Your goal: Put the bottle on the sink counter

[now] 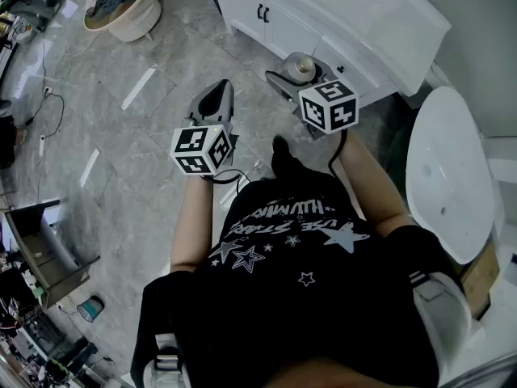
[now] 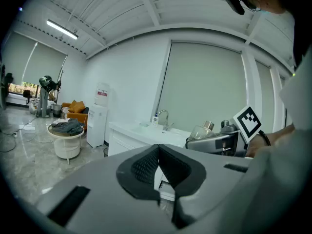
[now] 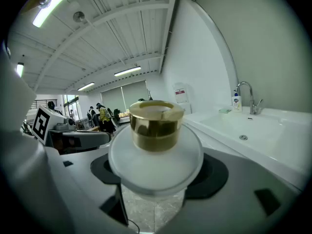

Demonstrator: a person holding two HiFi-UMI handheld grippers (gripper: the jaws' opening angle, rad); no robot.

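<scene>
Right gripper view: a frosted bottle (image 3: 155,155) with a gold cap (image 3: 156,126) is shown upright between the widely spread jaws of the right gripper (image 1: 300,79), which are pressed on its rounded body. The white sink counter (image 3: 207,121) is seen just ahead and to the right, with its basin (image 3: 253,128) and a faucet (image 3: 246,94) at the back. In the head view the bottle is held over the floor, close to the counter's front edge. The left gripper (image 2: 158,165) is held aside, its jaws closed together with nothing between them. The carry to the counter is judged to be the step in hand. The bottle should be kept upright and brought over a flat stretch of counter (not the sloping basin). It should be lowered until its base is settled, and only then should the jaws be opened. The round body could slip if it is tilted.
</scene>
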